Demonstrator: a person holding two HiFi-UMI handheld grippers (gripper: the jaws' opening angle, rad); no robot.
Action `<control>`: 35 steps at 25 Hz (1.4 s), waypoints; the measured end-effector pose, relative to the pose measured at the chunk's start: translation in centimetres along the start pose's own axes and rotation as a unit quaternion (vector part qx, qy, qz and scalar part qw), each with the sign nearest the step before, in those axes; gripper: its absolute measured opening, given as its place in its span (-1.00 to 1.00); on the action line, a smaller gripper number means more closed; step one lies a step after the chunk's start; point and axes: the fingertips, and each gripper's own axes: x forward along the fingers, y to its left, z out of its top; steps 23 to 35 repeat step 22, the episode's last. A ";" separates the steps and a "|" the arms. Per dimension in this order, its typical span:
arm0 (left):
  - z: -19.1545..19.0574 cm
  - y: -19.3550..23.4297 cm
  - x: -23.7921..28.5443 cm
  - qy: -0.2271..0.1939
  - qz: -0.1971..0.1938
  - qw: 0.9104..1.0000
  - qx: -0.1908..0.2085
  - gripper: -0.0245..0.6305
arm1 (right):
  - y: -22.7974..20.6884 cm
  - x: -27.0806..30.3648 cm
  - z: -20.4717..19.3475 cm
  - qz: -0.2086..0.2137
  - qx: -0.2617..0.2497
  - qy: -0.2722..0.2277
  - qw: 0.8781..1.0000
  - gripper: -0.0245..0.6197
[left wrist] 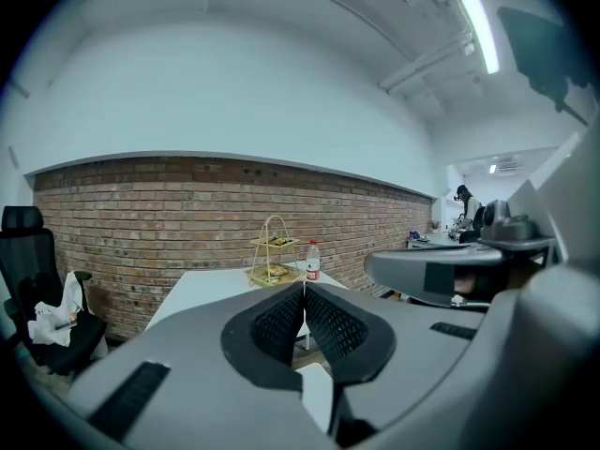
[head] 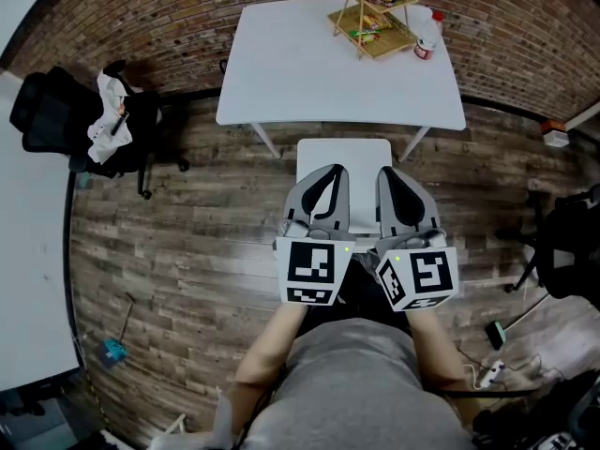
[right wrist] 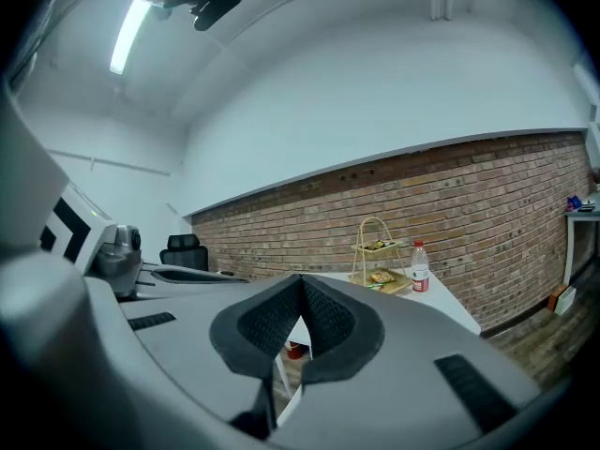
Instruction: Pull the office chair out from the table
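Note:
A black office chair [head: 66, 120] with a white cloth [head: 105, 120] over its seat stands at the left, away from the white table [head: 309, 73]. It also shows at the left edge of the left gripper view, chair [left wrist: 33, 298], and far off in the right gripper view, chair [right wrist: 183, 249]. My left gripper [head: 325, 170] and right gripper [head: 398, 172] are held side by side in front of me, both shut and empty, jaws pointing toward the table. They hover over a white square seat [head: 343, 156]. In their own views the left gripper [left wrist: 304, 289] and right gripper [right wrist: 301, 281] hold nothing.
On the table stand a bamboo tiered rack [head: 373, 17] with snacks and a red-labelled bottle [head: 427, 34]. Another black chair [head: 567, 242] is at the right edge. A brick wall runs behind the table. Cables and a small tool [head: 497, 334] lie on the wooden floor at the right.

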 end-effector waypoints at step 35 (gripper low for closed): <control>-0.3 0.6 -0.4 0.005 -0.001 1.000 0.013 -0.88 | 0.4 0.6 -0.4 -0.004 0.009 0.013 1.000 -0.88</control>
